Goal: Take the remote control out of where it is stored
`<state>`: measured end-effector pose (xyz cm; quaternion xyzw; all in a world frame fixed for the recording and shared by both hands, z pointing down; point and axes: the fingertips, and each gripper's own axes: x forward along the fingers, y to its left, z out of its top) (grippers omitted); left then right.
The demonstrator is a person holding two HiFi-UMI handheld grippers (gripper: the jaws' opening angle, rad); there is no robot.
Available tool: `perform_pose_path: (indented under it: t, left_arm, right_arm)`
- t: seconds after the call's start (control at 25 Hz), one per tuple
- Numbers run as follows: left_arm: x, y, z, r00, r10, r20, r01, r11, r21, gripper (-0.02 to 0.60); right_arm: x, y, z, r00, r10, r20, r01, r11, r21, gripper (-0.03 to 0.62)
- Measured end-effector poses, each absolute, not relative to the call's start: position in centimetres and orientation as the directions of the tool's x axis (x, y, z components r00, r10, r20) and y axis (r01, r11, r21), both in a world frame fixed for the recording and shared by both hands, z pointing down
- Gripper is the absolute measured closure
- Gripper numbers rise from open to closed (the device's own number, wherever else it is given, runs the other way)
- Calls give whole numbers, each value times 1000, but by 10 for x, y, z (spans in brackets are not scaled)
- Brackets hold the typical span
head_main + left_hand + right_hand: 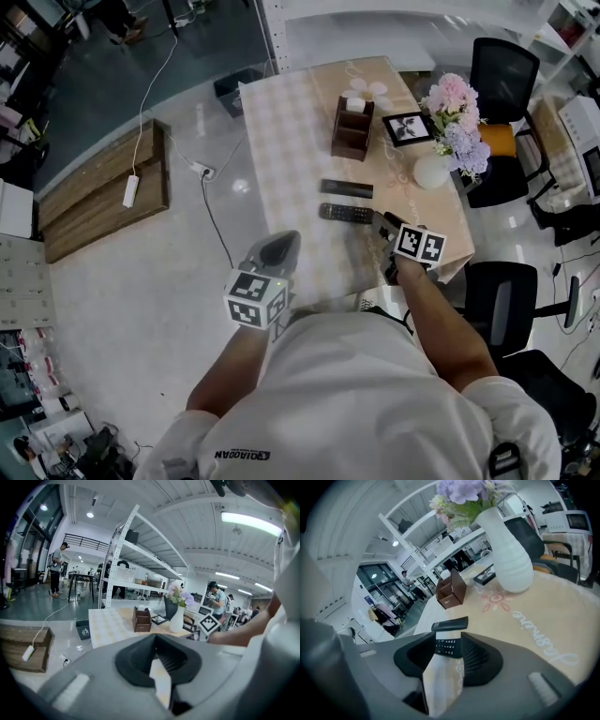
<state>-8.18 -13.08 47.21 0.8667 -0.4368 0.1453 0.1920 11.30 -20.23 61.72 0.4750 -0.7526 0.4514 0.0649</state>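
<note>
Black remote [346, 214] lies flat on table [281, 141], apart from wooden holder [352, 128]; right gripper [384, 228] jaws spread at its end, left gripper [275, 249] spread, empty. Judged best: back off straight, no nudge

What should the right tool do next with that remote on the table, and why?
Probably let go, if it is gripping at all, and draw the right tool straight back. The nearer remote already lies flat on the table, outside the brown holder, beside the other remote; its end sits between the tool's jaws, though I can't tell if they pinch it.
</note>
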Motion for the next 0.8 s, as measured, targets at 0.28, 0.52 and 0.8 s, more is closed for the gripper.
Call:
perform_pose_path:
  t: [0.28, 0.52, 0.8]
  left_arm:
    - [-79, -139, 458, 586, -716, 380, -809, -541, 228, 578]
    - [-71, -141, 450, 603, -716, 352, -797, -556, 235, 578]
    - [-66, -144, 446, 609, -716, 341, -793, -566, 227, 578]
  right_arm:
    - [104, -198, 533, -582, -698, 416, -770, 309, -559, 479]
    - [85, -186, 480, -635, -697, 332, -754, 466, -464, 517]
    - [70, -169, 477, -644, -676, 357, -765, 573, -295, 584]
